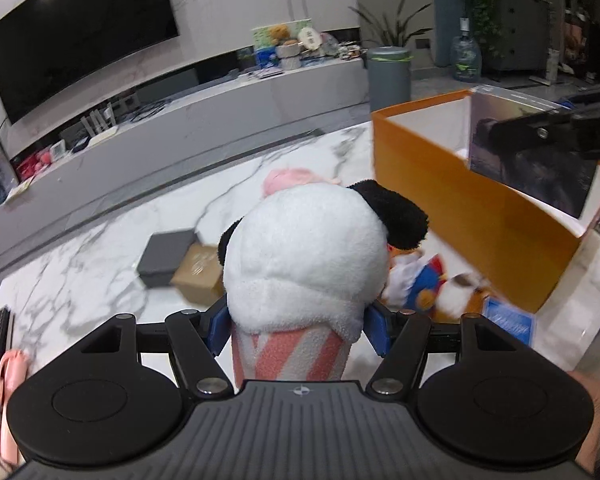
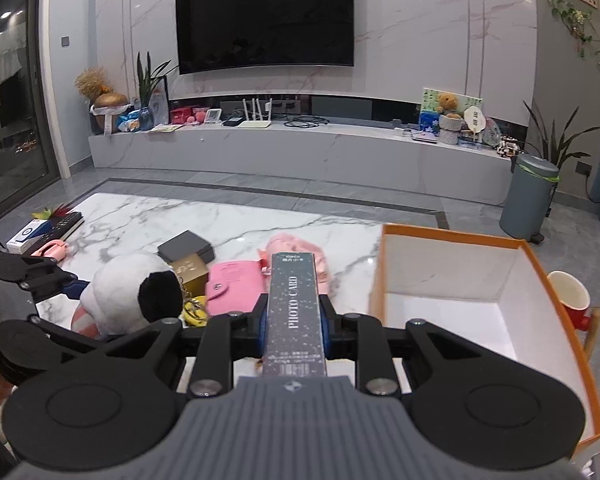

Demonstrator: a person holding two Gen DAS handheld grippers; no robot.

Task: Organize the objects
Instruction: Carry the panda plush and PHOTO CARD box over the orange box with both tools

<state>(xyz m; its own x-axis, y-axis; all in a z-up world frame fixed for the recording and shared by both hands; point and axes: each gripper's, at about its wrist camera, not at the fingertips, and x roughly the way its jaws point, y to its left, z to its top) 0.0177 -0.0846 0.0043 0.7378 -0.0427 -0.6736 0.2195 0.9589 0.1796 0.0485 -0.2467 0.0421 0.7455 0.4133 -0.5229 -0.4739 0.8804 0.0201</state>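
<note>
Inside, orange box bare, white-lined

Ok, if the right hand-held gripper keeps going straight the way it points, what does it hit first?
Probably the pink pouch on the marble floor, just beyond the photo card box it holds; depth is unclear. The orange box sits off to the right.

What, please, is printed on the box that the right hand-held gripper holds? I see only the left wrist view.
Observer: The box reads PHOTO CARD along its narrow edge.
Operator: Is the orange box empty?
Observer: The right wrist view shows the orange box's white floor bare.
Operator: Anything beyond it?
Observer: A red mug stands just past its far wall.
</note>
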